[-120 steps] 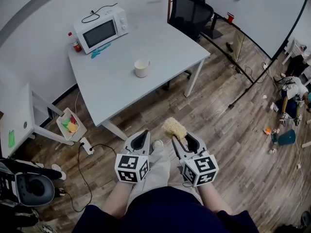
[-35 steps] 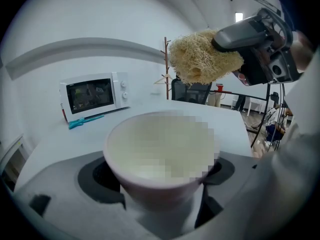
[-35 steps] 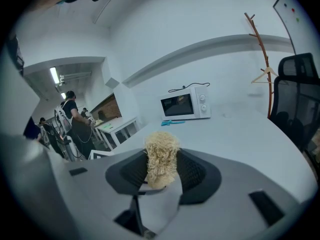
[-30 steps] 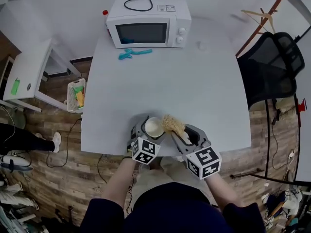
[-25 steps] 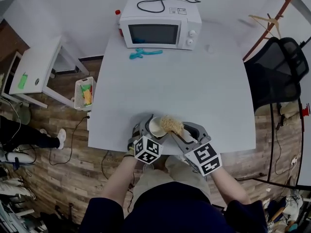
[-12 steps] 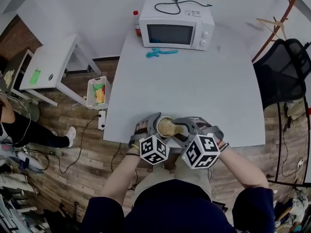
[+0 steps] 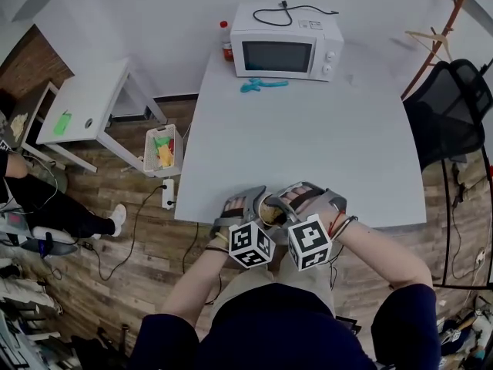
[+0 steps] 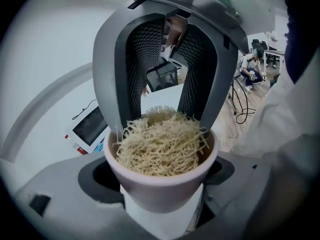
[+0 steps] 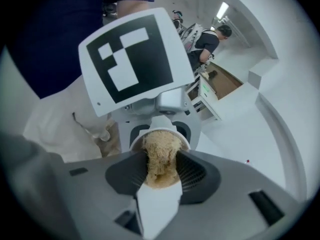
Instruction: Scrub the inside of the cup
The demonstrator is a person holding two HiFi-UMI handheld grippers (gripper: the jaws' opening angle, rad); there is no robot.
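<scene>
Scrubber (image 8: 161,143) stuffed in cup (image 8: 160,188); interior hidden, contact with bottom unclear.

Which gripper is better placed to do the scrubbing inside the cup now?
Right. The right gripper has its jaws on the fibrous scrubber, pushed into the cup; the left gripper holds that cup.

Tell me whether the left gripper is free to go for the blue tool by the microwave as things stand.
Probably not. The left gripper is shut on the cup, with the scrubber inside it, and the blue tool lies across the table beside the microwave.
</scene>
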